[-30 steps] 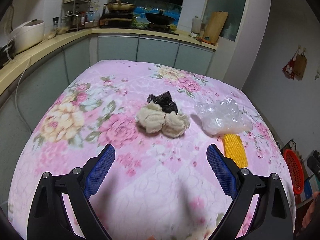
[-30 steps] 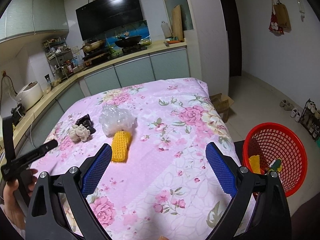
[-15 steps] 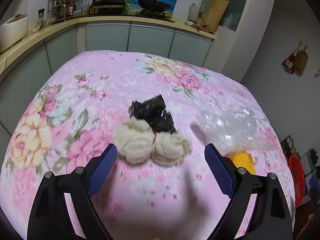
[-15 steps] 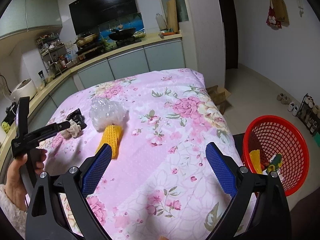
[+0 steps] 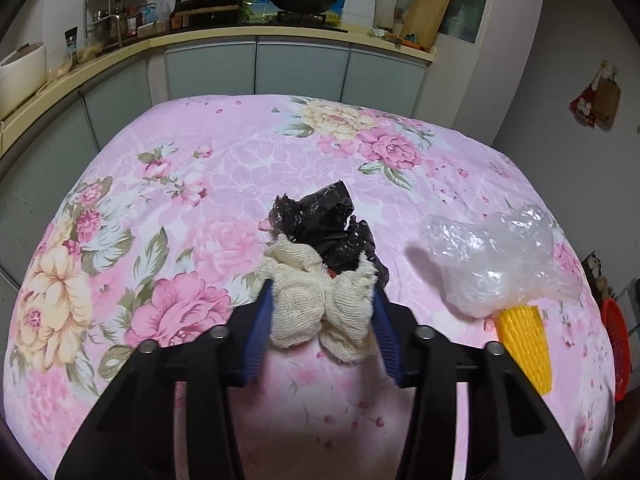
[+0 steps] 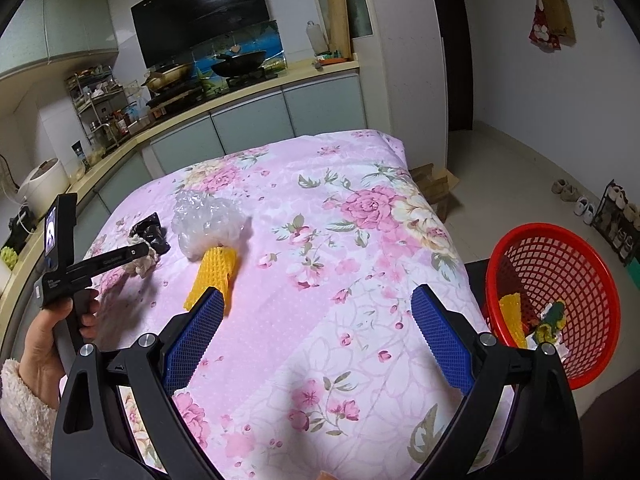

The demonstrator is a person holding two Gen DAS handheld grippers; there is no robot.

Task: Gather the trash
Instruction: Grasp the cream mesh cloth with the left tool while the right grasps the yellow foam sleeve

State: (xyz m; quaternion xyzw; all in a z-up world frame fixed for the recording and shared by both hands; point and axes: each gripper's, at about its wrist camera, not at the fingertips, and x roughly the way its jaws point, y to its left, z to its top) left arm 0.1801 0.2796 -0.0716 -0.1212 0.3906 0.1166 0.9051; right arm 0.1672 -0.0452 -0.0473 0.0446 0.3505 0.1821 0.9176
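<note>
A cream cloth wad [image 5: 316, 312] lies on the pink floral tablecloth [image 5: 208, 184], touching a crumpled black plastic bag [image 5: 328, 232] behind it. My left gripper [image 5: 322, 292] is closing, and its blue pads press the wad from both sides. To the right sit a clear plastic bag [image 5: 500, 268] and a yellow foam net [image 5: 524, 344]. In the right wrist view my right gripper [image 6: 316, 296] hangs open over the near table with nothing in it. The yellow net [image 6: 214, 276] is by its left finger. A red basket [image 6: 592, 364] holding some trash stands off the table's right edge.
A kitchen counter [image 5: 280, 34] with pans and a rack runs behind and left of the table. A hand [image 6: 52, 344] in a fleecy sleeve holds the left gripper. A cardboard box [image 6: 436, 184] and shoes [image 6: 576, 200] lie on the floor at right.
My left gripper moved forward and down to the cream wad, and its jaws came in from wide open until they squeeze it. The right gripper has stayed open and hardly moved.
</note>
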